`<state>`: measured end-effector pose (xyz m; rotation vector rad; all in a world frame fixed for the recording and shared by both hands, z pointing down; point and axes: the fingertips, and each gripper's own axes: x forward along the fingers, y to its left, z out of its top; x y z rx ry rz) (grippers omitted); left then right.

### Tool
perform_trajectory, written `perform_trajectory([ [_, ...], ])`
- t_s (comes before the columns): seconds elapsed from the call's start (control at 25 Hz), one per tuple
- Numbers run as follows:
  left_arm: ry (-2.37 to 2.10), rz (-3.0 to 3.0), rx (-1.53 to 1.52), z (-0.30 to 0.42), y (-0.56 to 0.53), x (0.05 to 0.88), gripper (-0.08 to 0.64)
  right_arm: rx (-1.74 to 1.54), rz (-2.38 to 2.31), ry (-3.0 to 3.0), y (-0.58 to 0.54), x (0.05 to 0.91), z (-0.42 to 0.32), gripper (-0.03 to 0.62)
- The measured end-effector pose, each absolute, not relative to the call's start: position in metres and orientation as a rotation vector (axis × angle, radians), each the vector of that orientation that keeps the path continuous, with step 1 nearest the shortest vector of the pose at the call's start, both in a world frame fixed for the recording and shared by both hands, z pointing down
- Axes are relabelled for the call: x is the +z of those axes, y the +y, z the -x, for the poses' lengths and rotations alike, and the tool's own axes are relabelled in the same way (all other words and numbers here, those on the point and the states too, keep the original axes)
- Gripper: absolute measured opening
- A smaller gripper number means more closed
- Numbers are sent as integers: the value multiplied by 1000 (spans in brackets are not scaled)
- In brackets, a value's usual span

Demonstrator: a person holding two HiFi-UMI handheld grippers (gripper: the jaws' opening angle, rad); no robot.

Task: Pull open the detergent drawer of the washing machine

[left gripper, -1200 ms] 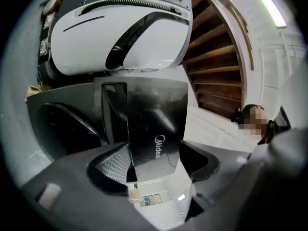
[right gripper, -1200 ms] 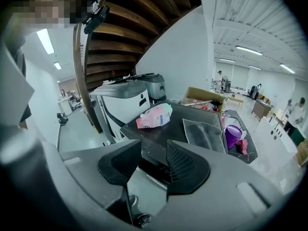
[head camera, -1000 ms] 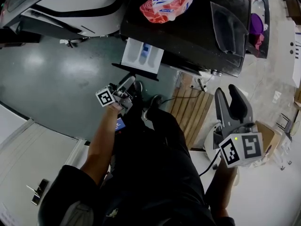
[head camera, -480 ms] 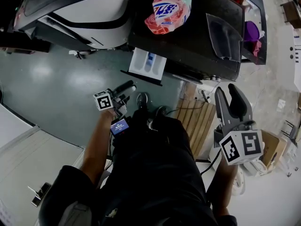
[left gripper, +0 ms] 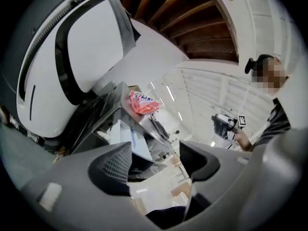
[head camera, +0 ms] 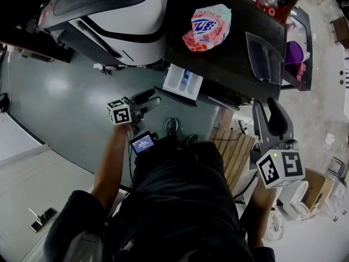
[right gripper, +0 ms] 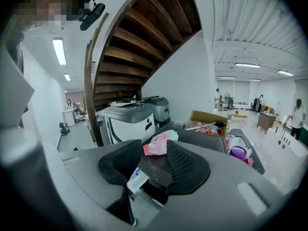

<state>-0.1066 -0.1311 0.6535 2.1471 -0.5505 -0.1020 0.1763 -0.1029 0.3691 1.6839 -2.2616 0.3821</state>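
My left gripper (head camera: pixel 148 99) hung released, jaws apart with nothing between them, near the front edge of the white plastic detergent drawer (head camera: pixel 184 82) but clear of it. The drawer stuck out from the front face of the dark-topped washing machine (head camera: pixel 229 64), overhanging the floor. There was open grey-green floor (head camera: pixel 60 91) left of the drawer and below my left gripper, so free room that side.

My right gripper (head camera: pixel 265 111) was released too, jaws apart and gripping nothing. It sat well apart from the drawer, off to the right over the slatted wooden pallet (head camera: pixel 234 149).

A pink-and-white detergent bag (head camera: pixel 207 28) lay on the washer top, a clear plastic tray (head camera: pixel 264 53) beside it. A white-and-black rounded machine (head camera: pixel 120 15) stood just left of the washer. In the right gripper view, a curved wooden staircase (right gripper: pixel 139 37) rose behind.
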Motion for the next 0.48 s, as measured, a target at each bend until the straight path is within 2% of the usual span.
perform_trajectory([
  [0.48, -774, -2454, -174, 150, -175, 501, 345, 295, -1730, -2278, -106, 342, -170, 161],
])
